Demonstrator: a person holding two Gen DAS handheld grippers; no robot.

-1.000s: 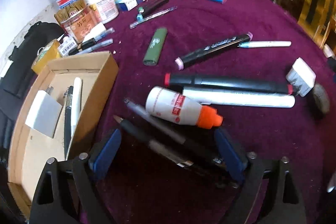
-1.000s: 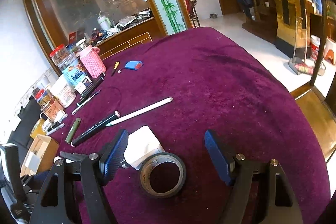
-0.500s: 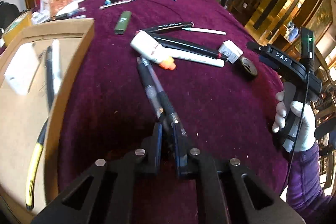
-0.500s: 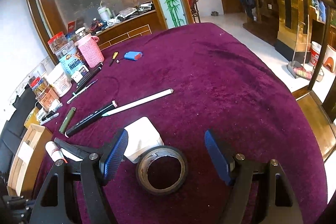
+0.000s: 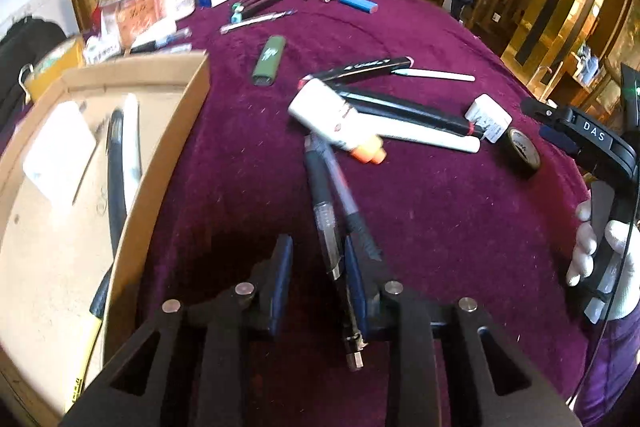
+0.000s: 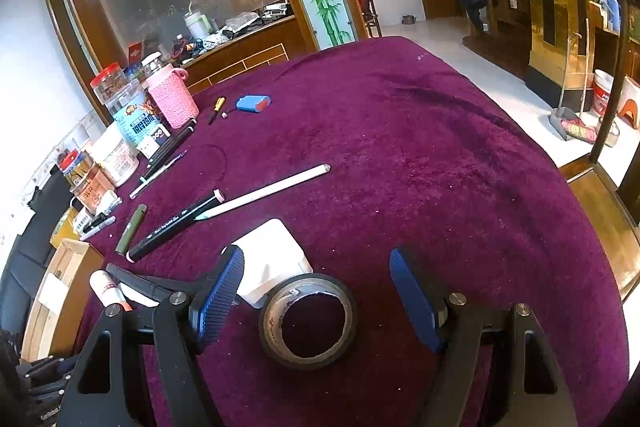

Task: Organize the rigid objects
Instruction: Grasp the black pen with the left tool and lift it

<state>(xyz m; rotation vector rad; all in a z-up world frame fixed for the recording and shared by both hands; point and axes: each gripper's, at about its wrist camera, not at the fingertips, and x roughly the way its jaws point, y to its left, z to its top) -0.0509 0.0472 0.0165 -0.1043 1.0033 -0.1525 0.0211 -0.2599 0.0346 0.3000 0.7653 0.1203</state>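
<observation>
Pens (image 5: 326, 219), two of them side by side, lie in the lower centre of the left wrist view. Their far ends reach up towards the orange cap of the glue bottle (image 5: 332, 119). A second ago the left gripper (image 5: 316, 243) stood wide open over them, and half a second ago it was clenched tight on both. Its jaws have just been opening again. Now there is a clear gap beside the left-hand pad, while the pens lean along the right-hand pad, one of them passing by that finger. Nothing squeezes them from both sides, so they are released rather than held.

They are still out on the purple cloth (image 5: 440, 219), to the right of the cardboard box (image 5: 176, 147) that fills the left of the frame. That box already holds a white block and a few pens. The view has swung since the clench, so the box and the person's gloved hand (image 5: 600, 255) now sit nearer the frame's edges.

For the task, this probably means the pick has not carried through, and the pens need a fresh grip before they can go to the box.

In the right wrist view nothing has shifted. The right gripper (image 6: 318, 263) hangs wide open around the tape roll (image 6: 308, 287) without touching it, and the white adapter (image 6: 272, 251) sits just behind.
</observation>
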